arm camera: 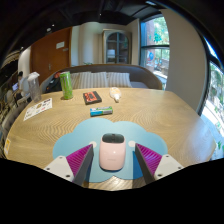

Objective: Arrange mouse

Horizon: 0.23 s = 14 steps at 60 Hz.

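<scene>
1. Now my gripper (112, 160) has its fingers apart, with the mouse (113, 153) between them on the blue mat (72, 143).
2. I judge I should close squarely on its sides, keeping it flat.
3. Beyond: one mouse, one mat, one green bottle (66, 84), one paper (38, 109), one table (160, 115).

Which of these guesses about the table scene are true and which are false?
1. The mouse lies on a blue mat between the fingers of the gripper. True.
2. The gripper is clamped shut with nothing in it. False: it is open, the mouse standing between its fingers.
3. A green bottle stands at the far side of the wooden table. True.
4. The mouse is black. False: it is pale pink and white.
</scene>
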Motion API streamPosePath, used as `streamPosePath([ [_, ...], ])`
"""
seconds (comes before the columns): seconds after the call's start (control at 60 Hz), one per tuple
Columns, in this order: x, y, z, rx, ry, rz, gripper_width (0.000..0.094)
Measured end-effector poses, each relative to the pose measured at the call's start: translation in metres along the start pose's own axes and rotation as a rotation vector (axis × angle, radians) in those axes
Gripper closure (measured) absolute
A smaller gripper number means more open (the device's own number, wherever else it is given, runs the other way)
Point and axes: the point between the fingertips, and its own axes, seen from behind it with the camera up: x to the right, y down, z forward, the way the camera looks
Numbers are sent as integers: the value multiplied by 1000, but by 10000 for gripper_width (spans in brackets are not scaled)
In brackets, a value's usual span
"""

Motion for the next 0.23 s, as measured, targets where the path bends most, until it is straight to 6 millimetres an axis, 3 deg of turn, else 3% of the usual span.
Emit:
streamPosePath([
  [0.15,-1,-1,-51,77,-39,15,98],
  [0.233,2,13,-83,88,-53,48,99],
])
